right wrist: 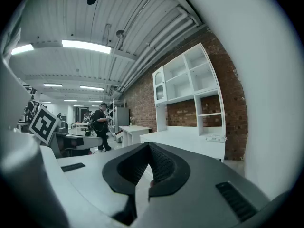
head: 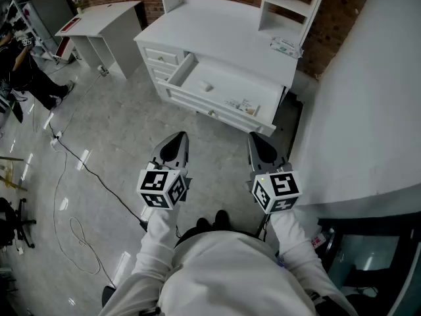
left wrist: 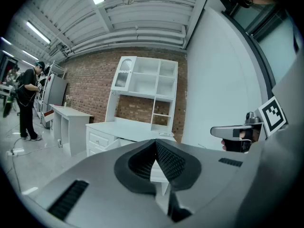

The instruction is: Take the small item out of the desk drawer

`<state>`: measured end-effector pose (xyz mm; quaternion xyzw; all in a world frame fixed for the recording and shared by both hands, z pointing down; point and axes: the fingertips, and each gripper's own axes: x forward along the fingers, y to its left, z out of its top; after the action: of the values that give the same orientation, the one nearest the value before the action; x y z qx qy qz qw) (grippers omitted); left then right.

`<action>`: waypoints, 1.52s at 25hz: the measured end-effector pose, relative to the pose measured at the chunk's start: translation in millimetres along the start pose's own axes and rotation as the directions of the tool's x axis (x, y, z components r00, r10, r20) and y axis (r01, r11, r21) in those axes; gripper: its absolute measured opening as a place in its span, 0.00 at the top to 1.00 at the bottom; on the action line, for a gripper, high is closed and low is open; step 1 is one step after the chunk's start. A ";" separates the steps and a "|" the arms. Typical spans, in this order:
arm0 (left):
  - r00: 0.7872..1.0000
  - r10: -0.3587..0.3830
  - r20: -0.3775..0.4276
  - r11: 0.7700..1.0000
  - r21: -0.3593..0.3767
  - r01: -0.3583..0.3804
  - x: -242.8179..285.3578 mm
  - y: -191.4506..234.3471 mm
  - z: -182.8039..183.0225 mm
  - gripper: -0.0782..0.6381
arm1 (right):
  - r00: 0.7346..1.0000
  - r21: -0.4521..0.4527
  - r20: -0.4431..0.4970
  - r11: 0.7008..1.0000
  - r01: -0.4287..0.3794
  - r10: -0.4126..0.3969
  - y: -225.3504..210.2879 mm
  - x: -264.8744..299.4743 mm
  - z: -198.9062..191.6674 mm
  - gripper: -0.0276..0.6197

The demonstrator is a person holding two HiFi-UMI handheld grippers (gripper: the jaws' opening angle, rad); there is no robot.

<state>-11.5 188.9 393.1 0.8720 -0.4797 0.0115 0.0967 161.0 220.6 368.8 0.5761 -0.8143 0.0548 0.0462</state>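
A white desk (head: 227, 45) stands ahead with its wide drawer (head: 223, 94) pulled open. A small white item (head: 206, 85) lies on the drawer floor toward the left, and small printed bits (head: 242, 105) lie near its front right. Both grippers hang in front of the person, well short of the desk. My left gripper (head: 176, 139) has its jaws closed together with nothing between them. My right gripper (head: 258, 139) is likewise shut and empty. The left gripper view shows the desk (left wrist: 118, 129) beyond the closed pads (left wrist: 164, 158); the right gripper view shows it (right wrist: 190, 141) too.
A white hutch (head: 289, 5) sits on the desk's back right with a small packet (head: 286, 47) before it. A second white table (head: 105, 18) stands at the left. A cable (head: 85, 170) trails over the grey floor. A white wall (head: 368, 97) runs along the right. A person (head: 26, 71) stands far left.
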 end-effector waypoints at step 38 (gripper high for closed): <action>0.999 0.022 -0.039 1.000 -0.001 -0.022 101.4 61.9 -4.2 0.87 | 0.999 0.044 -0.044 0.999 -0.023 0.025 -31.1 109.3 -18.1 0.91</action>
<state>-8.4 72.8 418.4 0.8662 -0.4873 0.0292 0.1065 154.2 111.0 403.0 0.5659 -0.8184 0.0857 0.0512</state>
